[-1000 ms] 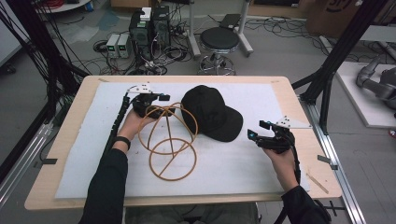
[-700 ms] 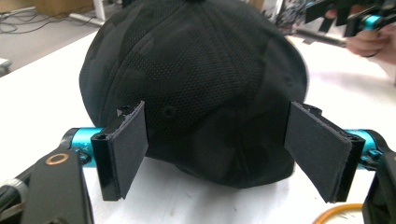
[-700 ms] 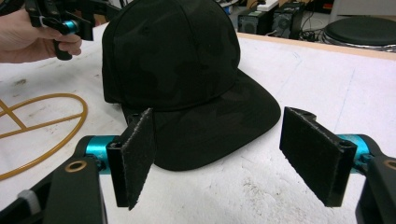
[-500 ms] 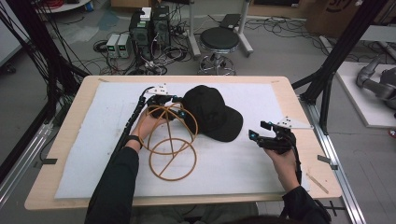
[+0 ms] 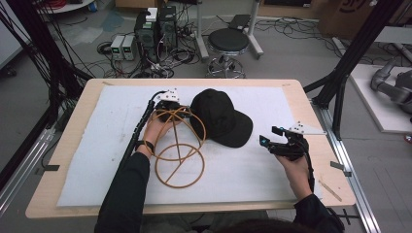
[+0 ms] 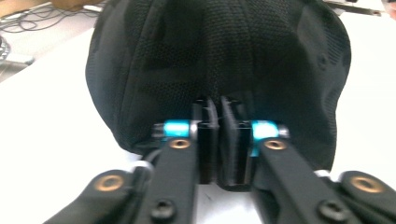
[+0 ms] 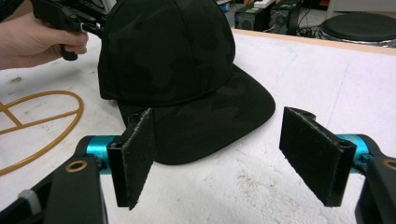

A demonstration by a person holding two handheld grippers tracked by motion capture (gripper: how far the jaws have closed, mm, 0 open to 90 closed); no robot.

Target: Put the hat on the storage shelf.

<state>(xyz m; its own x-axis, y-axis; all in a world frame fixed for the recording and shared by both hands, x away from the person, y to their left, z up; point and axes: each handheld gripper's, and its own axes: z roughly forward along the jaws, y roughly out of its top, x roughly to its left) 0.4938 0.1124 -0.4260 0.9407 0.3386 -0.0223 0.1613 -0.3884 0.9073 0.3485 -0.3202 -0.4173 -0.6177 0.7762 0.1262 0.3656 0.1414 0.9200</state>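
A black baseball cap (image 5: 221, 116) lies on the white mat (image 5: 97, 145), brim toward the right front. My left gripper (image 5: 180, 103) is at the cap's back left, jaws shut. In the left gripper view its tips (image 6: 219, 105) press against the cap's mesh back (image 6: 224, 51); I cannot tell if fabric is pinched. A tan wire frame (image 5: 177, 165) of rings lies beside and under my left hand. My right gripper (image 5: 266, 137) stands open to the right of the brim. In the right gripper view the gripper (image 7: 224, 154) has the cap's brim (image 7: 210, 121) just beyond it, untouched.
The mat covers most of a wooden table (image 5: 311, 111). A thin wooden stick (image 5: 330, 190) lies near the table's right front corner. Beyond the far edge stand a black stool (image 5: 228, 41) and computer boxes (image 5: 155, 29) amid cables on the floor.
My left gripper has moved right along the wire frame's top to the back of the cap. The right gripper has stayed in place, open.
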